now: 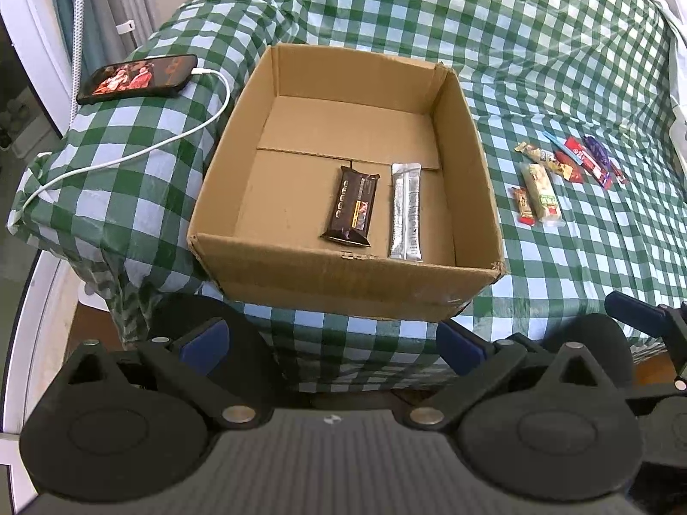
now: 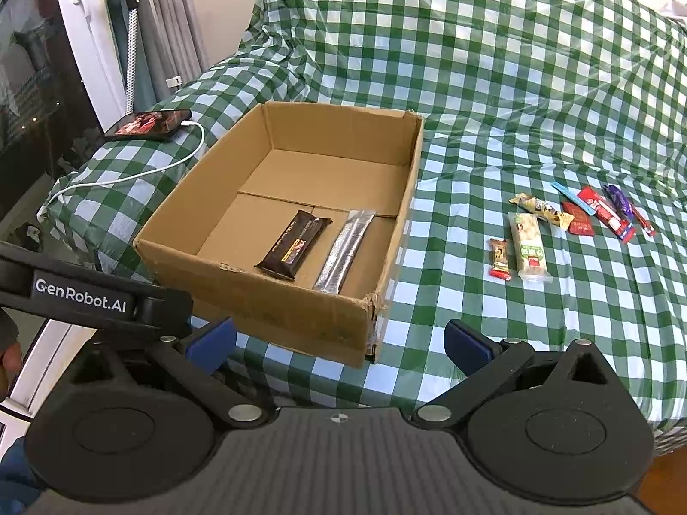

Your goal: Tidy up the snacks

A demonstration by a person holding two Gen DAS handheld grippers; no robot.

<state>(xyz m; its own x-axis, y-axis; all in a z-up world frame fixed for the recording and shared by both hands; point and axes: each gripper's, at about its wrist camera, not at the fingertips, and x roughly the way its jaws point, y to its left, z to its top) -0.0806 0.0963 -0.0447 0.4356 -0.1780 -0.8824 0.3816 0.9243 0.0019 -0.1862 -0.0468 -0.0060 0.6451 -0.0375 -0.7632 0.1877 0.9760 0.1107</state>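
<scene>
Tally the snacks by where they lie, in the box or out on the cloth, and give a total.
In the box: 2, a dark bar and a silver pack.
On the cloth: 7, in a cluster right of the box.
Total: 9 snacks.

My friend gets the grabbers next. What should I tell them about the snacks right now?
Left gripper: open, empty, held back before the cardboard box.
Right gripper: open, empty, near the box's right corner.
Done: dark brown bar and silver packet lie side by side in the box.
Left: the loose snacks on the checked cloth, right of the box, need to go in.
</scene>
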